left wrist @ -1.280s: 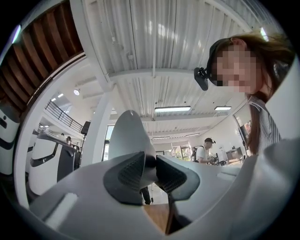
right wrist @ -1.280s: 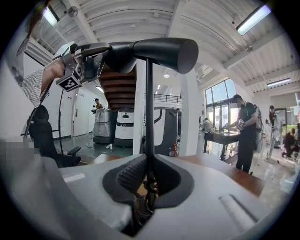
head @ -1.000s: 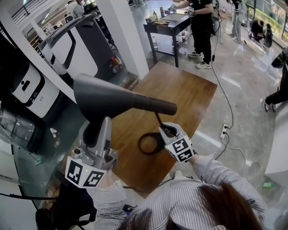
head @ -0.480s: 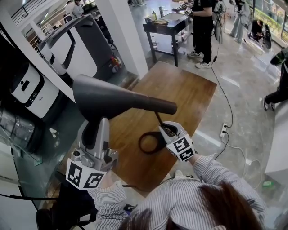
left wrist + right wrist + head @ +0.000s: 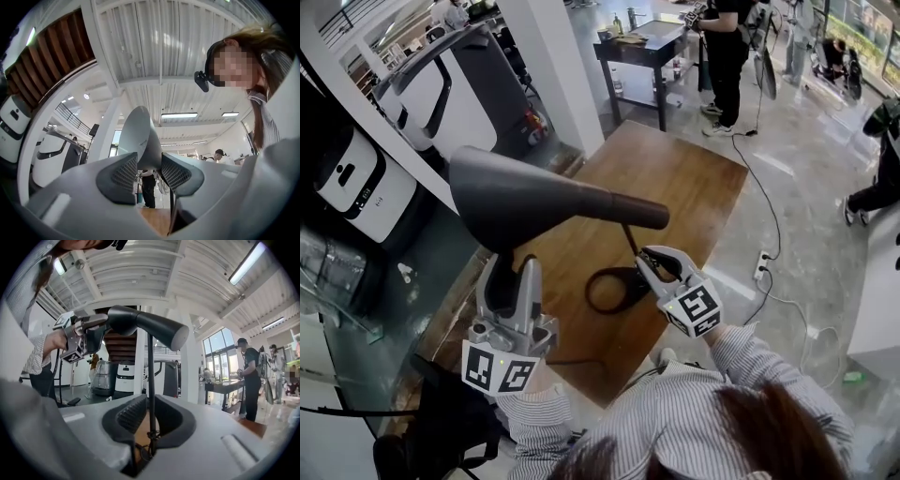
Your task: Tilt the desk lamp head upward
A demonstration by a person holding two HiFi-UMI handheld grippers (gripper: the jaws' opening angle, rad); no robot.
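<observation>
The black desk lamp stands on a wooden table [image 5: 684, 178]. Its cone-shaped head [image 5: 520, 202] lies roughly level, on a thin stem [image 5: 629, 239] over a ring base [image 5: 607, 291]. My left gripper [image 5: 512, 270] hangs just under the wide end of the head. Its jaws have just been opening and now stand wide, with the shade [image 5: 140, 136] above and between the pads, untouched. My right gripper [image 5: 652, 255] straddles the stem [image 5: 151, 380]. A thin gap shows on each side of the stem, so the pads are not pressing on it.
White and black machines [image 5: 441, 94] and a white pillar [image 5: 553, 66] stand behind the table. A black table [image 5: 642, 47] with a person beside it is further back. A power strip [image 5: 762, 270] and cable lie on the floor to the right.
The left gripper has dropped away from the lamp head and its jaws have spread. The right gripper has risen a little along the stem. The lamp has kept still.
</observation>
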